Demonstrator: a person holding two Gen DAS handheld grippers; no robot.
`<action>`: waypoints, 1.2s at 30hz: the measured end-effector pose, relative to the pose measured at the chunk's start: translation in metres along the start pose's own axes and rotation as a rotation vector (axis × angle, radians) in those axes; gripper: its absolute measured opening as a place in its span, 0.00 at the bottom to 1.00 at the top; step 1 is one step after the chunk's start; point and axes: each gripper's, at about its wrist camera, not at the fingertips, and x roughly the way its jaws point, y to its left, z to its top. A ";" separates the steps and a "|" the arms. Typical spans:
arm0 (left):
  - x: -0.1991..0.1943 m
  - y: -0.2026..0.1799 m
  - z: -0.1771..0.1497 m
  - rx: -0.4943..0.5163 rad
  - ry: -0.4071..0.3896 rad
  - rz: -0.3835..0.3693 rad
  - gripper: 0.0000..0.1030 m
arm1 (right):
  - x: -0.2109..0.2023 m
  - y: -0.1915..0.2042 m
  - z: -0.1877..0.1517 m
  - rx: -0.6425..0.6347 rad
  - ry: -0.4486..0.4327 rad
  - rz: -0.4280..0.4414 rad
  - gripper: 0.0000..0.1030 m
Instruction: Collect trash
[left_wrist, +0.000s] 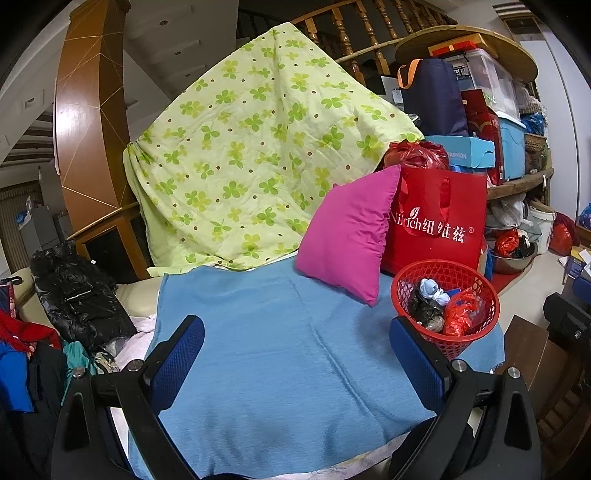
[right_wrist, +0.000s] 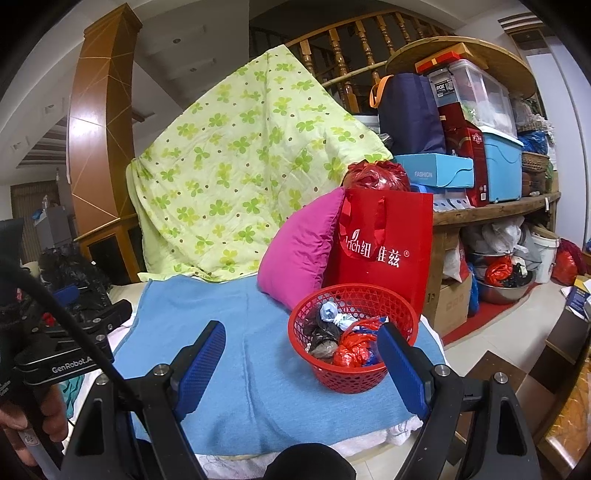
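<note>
A red plastic basket (left_wrist: 476, 291) (right_wrist: 325, 373) stands at the right end of a blue cloth (left_wrist: 280, 350) (right_wrist: 251, 369). It holds crumpled trash: a pale blue wad (right_wrist: 334, 314), a black bag (right_wrist: 323, 334) and red plastic (right_wrist: 352, 349). My left gripper (left_wrist: 297, 338) is open and empty above the cloth, left of the basket. My right gripper (right_wrist: 303, 339) is open and empty, with its right finger (right_wrist: 402, 363) in front of the basket's right rim. The left gripper's body also shows at the left edge of the right wrist view (right_wrist: 74, 332).
A pink pillow (left_wrist: 351, 232) (right_wrist: 299, 254) and a red shopping bag (left_wrist: 439, 221) (right_wrist: 384, 247) lean behind the basket. A green flowered quilt (left_wrist: 251, 147) hangs at the back. Black and coloured clothes (left_wrist: 74, 295) pile up on the left. Shelves of boxes (right_wrist: 480, 147) stand at the right.
</note>
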 end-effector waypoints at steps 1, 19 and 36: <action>0.000 0.000 0.000 0.002 0.000 0.000 0.97 | 0.000 0.000 0.000 0.000 0.001 -0.002 0.84; 0.003 0.005 -0.003 0.010 0.028 -0.003 0.97 | 0.003 0.001 -0.002 0.005 0.021 -0.023 0.84; 0.009 0.004 -0.008 0.025 0.062 -0.012 0.97 | 0.007 -0.001 -0.005 0.013 0.032 -0.028 0.84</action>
